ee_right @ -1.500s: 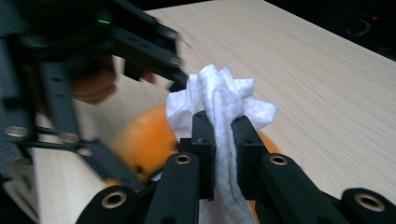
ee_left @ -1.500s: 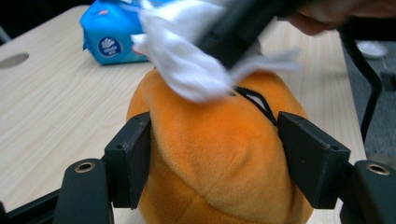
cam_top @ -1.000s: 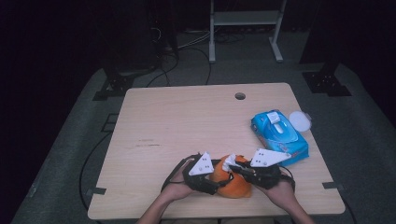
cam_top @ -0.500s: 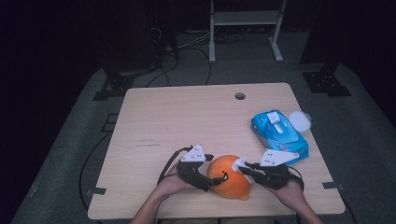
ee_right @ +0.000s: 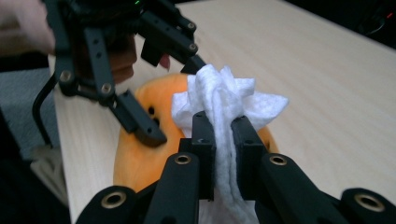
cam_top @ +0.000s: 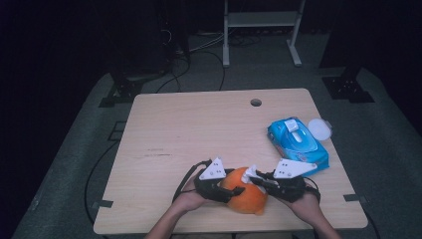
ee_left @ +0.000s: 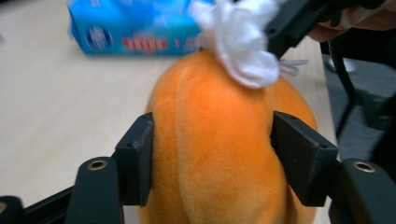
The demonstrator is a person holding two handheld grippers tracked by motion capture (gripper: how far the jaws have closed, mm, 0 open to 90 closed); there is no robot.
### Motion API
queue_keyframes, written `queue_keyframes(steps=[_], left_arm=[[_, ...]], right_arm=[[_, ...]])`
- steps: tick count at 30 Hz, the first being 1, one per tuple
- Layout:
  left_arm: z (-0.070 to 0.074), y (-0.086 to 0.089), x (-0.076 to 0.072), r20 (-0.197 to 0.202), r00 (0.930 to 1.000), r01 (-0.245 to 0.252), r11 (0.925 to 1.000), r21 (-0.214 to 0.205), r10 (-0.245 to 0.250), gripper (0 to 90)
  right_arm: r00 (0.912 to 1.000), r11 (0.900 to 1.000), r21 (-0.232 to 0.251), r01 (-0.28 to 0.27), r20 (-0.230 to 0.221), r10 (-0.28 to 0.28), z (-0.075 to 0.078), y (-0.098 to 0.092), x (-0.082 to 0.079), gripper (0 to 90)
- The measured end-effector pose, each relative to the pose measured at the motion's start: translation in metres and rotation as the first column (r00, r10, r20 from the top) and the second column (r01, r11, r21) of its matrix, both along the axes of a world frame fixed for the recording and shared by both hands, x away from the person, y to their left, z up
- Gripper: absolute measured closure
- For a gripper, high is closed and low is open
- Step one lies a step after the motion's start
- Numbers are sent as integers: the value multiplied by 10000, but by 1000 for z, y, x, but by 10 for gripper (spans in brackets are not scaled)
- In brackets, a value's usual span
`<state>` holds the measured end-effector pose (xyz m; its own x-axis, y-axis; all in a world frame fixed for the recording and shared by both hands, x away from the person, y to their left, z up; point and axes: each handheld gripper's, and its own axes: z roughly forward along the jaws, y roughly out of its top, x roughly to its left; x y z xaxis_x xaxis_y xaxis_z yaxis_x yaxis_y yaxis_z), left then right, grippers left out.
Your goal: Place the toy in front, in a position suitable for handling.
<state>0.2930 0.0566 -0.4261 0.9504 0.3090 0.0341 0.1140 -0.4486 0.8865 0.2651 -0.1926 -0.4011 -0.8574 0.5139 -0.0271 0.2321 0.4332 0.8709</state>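
Plush, orange, round, soft-piled, was squeezed as left gripper just closed; right gripper pinched a white wipe on top.

High view dim, surroundings near black; gripper views brighter, close foreground soft, background blurred.

Dark lab or studio, lone wooden table, floor cables, metal stand, black drapes
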Motion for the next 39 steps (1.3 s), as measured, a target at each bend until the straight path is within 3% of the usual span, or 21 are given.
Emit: queue_keyframes(steps=[1, 2, 3, 5, 8, 10, 11, 12, 13, 14, 17, 18, 21, 23, 26, 29, 32, 39], left_arm=[[2, -1, -1, 409, 9991, -69, 10000, -49, 71, 366], [4, -4, -4, 1248, 9915, -352, 9993, -148, 368, 368], [4, -5, -4, 1675, 9843, -530, 9983, -221, 560, 370], [3, -6, -3, 2116, 9754, -599, 9981, -173, 622, 368], [-5, 1, 5, 1192, 9921, -370, 9989, -296, 403, 301], [-4, 7, 10, 415, 9980, -460, 9983, -347, 474, 175], [-4, 9, 13, 45, 9987, -506, 9979, -413, 508, 125], [-5, 12, 17, -687, 9960, -620, 9963, -601, 578, 88], [-7, 13, 18, -1002, 9927, -737, 9952, -645, 671, 83], [-9, 13, 18, -934, 9936, -693, 9959, -580, 637, 111], [-12, 11, 11, -225, 9982, -561, 9973, -485, 550, 249], [-12, 9, 9, 155, 9990, -409, 9985, -373, 415, 276], [-9, 2, -1, 1083, 9941, 29, 10000, 62, -36, 314], [-8, 1, -4, 1371, 9904, 164, 9997, 173, -186, 324], [-9, 3, -4, 1362, 9903, 267, 9996, 134, -283, 325], [-10, 6, -4, 1269, 9911, 388, 9992, 51, -392, 324], [-10, 5, -5, 1346, 9898, 450, 9989, 115, -462, 323], [-8, 2, -7, 1451, 9879, 499, 9981, 349, -544, 303]], right_arm=[[9998, 9998, 145, 121, 159, -123, 3, -1, 0, 812], [9994, 9995, 227, 228, 263, -234, 5, -1, 1, 812], [9981, 9980, 462, 442, 415, -462, 9, -5, 4, 812], [9968, 9956, 654, 667, 407, -694, 10, -9, 9, 812], [9965, 9964, 220, 823, 141, -826, 0, -11, 17, 813], [9980, 9980, 26, 631, -82, -631, -9, -9, 17, 815], [9988, 9988, -94, 476, -106, -477, -12, -5, 14, 816], [9995, 9993, -240, 300, -98, -302, -12, -2, 12, 817], [10000, 9993, -362, 58, -2, -58, -12, 4, 7, 817], [9999, 9992, -393, -100, 17, 101, -11, 8, 4, 818], [9995, 9975, -696, -135, 270, 154, -7, 18, -1, 817], [9992, 9981, -595, -188, 329, 208, -5, 20, -1, 818], [9983, 9994, -256, -216, 536, 230, 1, 24, 0, 818], [9984, 9997, -111, -218, 513, 223, 3, 22, 2, 818], [9987, 10000, 1, -37, 510, 37, 2, 10, 5, 819], [9978, 9992, -191, 350, 578, -338, -1, -4, 5, 819], [9976, 9979, -252, 603, 363, -594, -6, -16, 2, 820], [9956, 9977, -633, 242, 918, -183, 3, 7, -3, 822]])
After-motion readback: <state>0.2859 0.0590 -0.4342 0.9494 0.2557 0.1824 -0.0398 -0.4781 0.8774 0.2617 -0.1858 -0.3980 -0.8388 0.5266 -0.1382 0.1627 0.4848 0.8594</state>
